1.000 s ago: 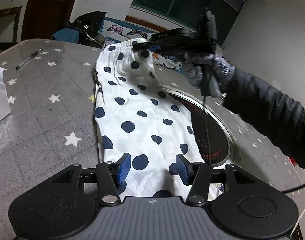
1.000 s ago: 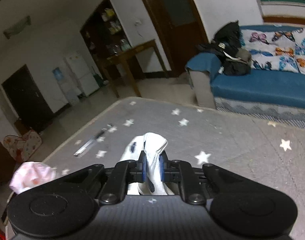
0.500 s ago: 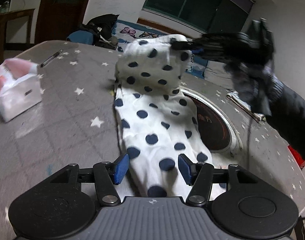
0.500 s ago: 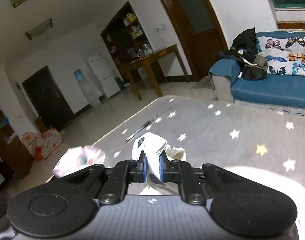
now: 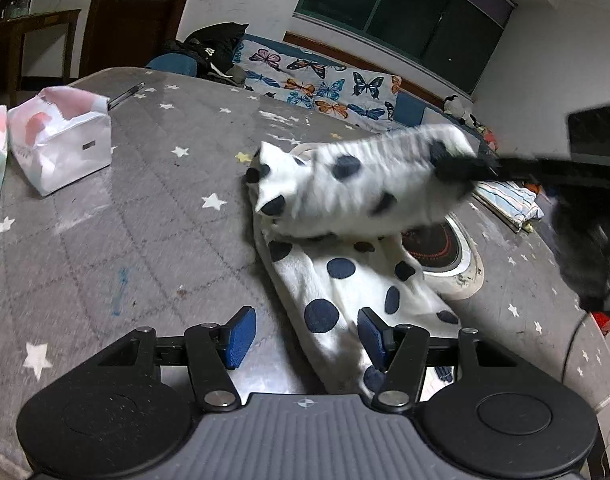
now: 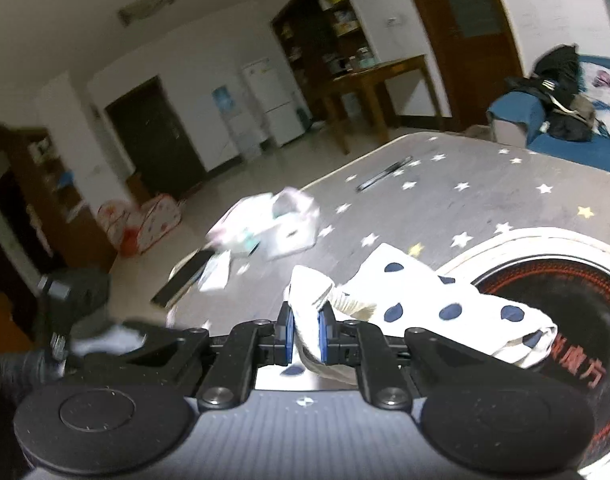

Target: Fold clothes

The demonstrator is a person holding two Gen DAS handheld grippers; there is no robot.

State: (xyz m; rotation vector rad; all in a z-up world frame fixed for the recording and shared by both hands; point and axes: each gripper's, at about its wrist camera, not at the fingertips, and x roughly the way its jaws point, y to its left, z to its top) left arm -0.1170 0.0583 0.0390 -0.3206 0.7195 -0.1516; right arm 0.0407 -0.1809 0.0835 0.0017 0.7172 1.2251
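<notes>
Left wrist view: polka-dot garment (image 5: 341, 280) stretched along the star-print tabletop (image 5: 145, 216), near end lying between the blue pads of the left claw (image 5: 305, 336), spread and not pressing the cloth. Far end now lifted and blurred, carried toward the camera over the lower layer by the right claw (image 5: 461, 170), where a second ago it lay flat at the far side. Tissue packs (image 5: 61, 140) and a pen (image 5: 127, 94) off to the left; round inset burner (image 5: 437, 244) partly under the fabric. Right wrist view: right claw (image 6: 305, 330) pinching a bunched white edge of the garment (image 6: 421, 300), pads pressed tight on it, spotted cloth trailing to the right over the burner (image 6: 553, 292). Tissue packs (image 6: 273, 224) larger in frame than before. Lengthwise fold apparently midway; far end not yet laid down on the near one.
</notes>
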